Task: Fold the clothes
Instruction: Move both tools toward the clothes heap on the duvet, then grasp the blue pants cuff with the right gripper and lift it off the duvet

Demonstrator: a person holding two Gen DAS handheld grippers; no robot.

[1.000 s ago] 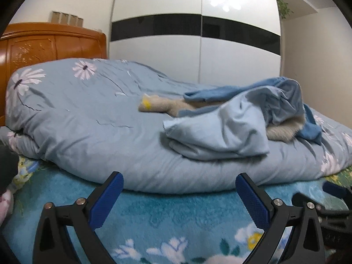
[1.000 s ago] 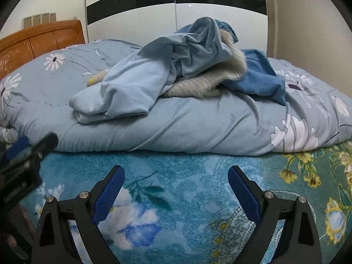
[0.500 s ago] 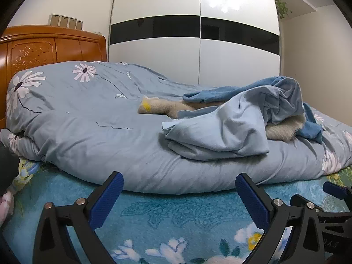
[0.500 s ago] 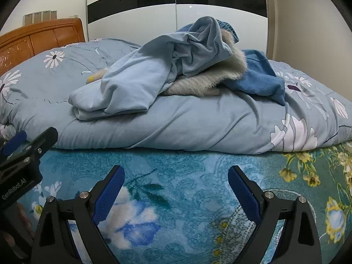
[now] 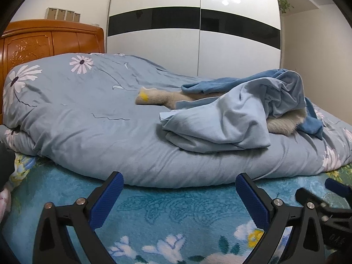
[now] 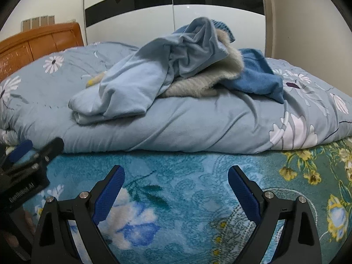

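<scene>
A heap of clothes lies on top of a grey-blue floral duvet [image 5: 88, 127] [image 6: 198, 129]. Uppermost is a crumpled light blue garment [image 5: 231, 118] [image 6: 154, 77]. Under it lies a fuzzy beige garment [image 5: 160, 99] [image 6: 206, 83] with a yellow patch, and a darker blue garment [image 5: 220, 83] [image 6: 257, 77] sits behind. My left gripper [image 5: 179, 193] is open and empty, low over the teal floral blanket [image 5: 176, 215], short of the duvet. My right gripper [image 6: 176, 187] is also open and empty, over the same blanket [image 6: 187, 187]. Each gripper shows at the edge of the other's view.
A carved orange wooden headboard [image 5: 44, 44] [image 6: 39, 41] stands at the left. White wardrobe doors with a black band [image 5: 198, 33] [image 6: 176, 6] fill the back wall. The duvet's folded edge forms a raised ridge just ahead of both grippers.
Both views have shifted slightly; the clothes heap sits a little lower in each frame. The right gripper has drifted in the left view. Both grippers stay open, and nothing was grasped.
</scene>
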